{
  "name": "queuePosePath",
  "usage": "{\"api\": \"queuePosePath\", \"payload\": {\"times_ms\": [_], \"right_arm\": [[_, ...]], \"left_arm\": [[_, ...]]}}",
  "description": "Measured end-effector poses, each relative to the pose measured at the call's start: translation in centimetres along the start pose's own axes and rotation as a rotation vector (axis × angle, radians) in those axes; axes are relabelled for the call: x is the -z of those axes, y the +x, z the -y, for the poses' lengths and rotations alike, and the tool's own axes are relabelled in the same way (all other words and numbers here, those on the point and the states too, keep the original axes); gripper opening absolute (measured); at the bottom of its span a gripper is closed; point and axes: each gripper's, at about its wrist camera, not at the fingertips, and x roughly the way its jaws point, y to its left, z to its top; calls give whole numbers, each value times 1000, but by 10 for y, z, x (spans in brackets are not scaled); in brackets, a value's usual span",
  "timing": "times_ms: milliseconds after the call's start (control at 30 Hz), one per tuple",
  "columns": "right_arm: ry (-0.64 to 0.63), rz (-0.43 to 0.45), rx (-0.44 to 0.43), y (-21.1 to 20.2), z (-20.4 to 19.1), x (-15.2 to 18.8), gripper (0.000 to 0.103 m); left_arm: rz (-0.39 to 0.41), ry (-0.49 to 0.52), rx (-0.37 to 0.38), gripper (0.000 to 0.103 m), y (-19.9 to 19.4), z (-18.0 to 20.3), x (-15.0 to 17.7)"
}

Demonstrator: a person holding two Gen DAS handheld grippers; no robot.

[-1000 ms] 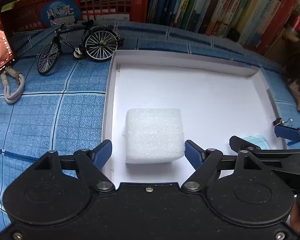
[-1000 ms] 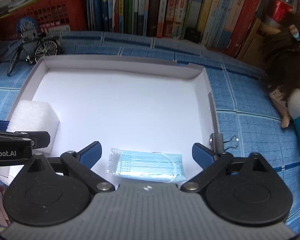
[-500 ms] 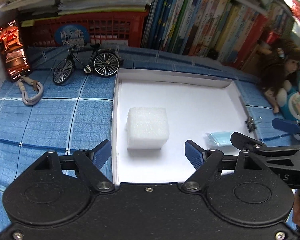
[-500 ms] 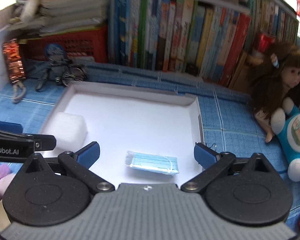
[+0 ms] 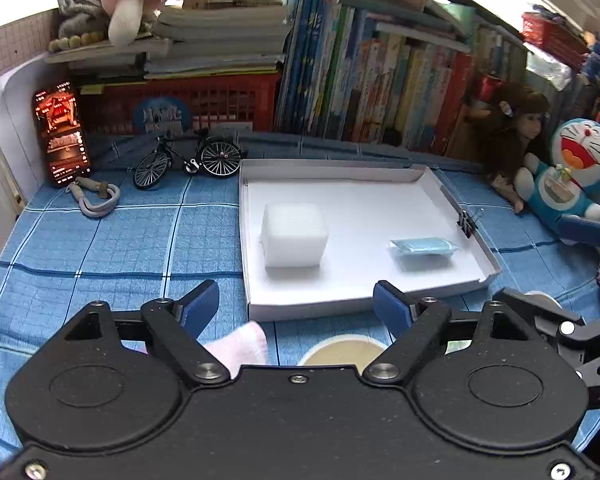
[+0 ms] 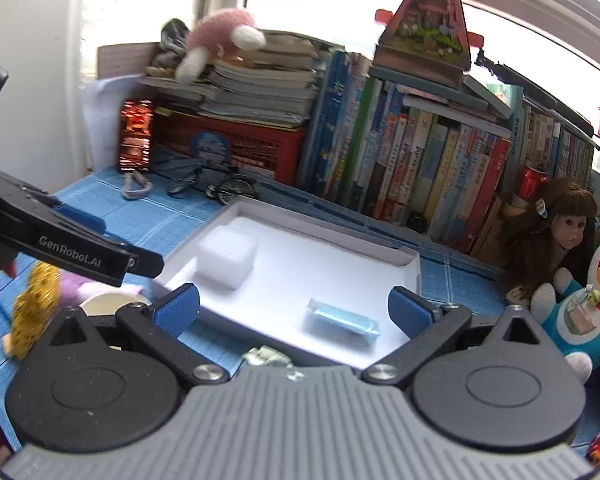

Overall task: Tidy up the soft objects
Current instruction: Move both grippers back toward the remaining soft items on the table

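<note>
Both the left gripper (image 5: 296, 300) and right gripper (image 6: 294, 308) stood wide and empty; the left's jaws had just been opening, probably after releasing the foam block (image 5: 294, 234) into the white tray (image 5: 340, 168) beside the mask pack (image 5: 422, 247).

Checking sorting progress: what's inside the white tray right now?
Inside the white tray: a white foam block and a wrapped blue face mask, lying apart. Whatever lies beneath them is covered.
</note>
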Motion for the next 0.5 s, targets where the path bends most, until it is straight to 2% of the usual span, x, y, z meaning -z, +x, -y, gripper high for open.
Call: {"api": "queuePosePath", "payload": {"times_ms": [233, 500], "right_arm": [[26, 53, -15, -22, -7, 35, 103], [3, 113, -4, -41, -22, 60, 103]], "left_arm": [[107, -8, 10, 85, -31, 0, 40], [171, -17, -1, 88, -49, 1, 77]]}}
